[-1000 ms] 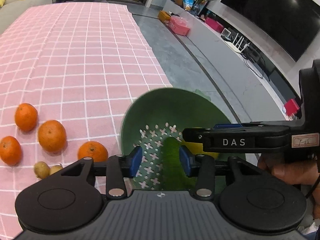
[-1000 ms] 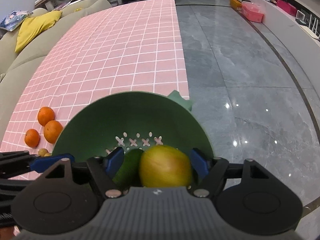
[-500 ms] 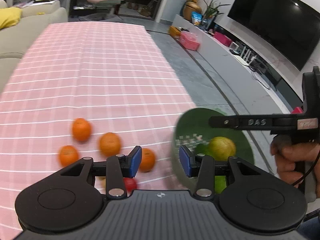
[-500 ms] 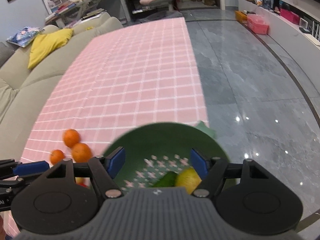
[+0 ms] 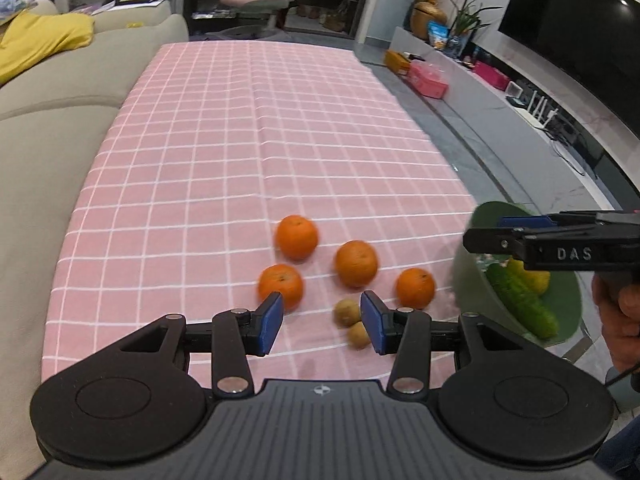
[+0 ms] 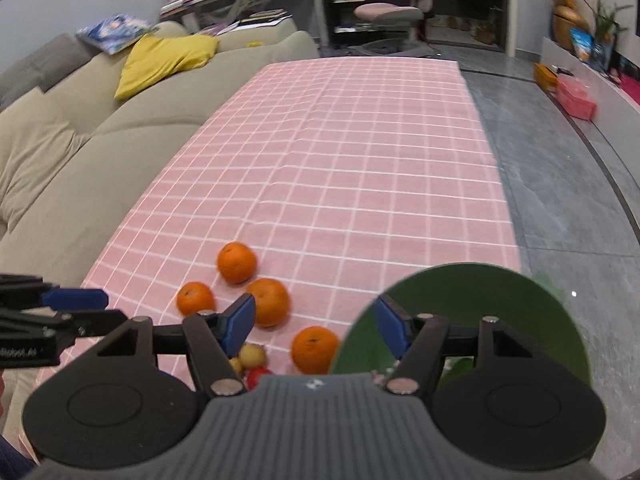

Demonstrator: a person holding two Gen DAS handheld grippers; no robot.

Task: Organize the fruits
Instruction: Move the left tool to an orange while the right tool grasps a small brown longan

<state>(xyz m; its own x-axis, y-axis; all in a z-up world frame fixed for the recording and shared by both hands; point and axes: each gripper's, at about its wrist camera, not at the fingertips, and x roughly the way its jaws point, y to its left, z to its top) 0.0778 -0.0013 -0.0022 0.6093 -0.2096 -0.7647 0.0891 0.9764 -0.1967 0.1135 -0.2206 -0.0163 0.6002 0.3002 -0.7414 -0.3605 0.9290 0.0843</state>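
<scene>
Left gripper (image 5: 322, 322) held level, pointing forward, jaws spread wide with nothing between the blue pads (image 5: 269, 323). Both black finger arms symmetric, the grey ribbed body below them. Seen also from the right wrist view at the far left edge, side-on, one blue pad (image 6: 74, 298) showing.

Right gripper (image 6: 314, 326) likewise level and pointing forward, jaws wide apart, nothing clamped between the blue pads (image 6: 239, 322). Seen from the left wrist view at the right edge, side-on, black with white letters "DAS". Right hand (image 5: 622, 320) wrapped around the handle below that gripper, fingers curled, partly cut off by the frame edge.
</scene>
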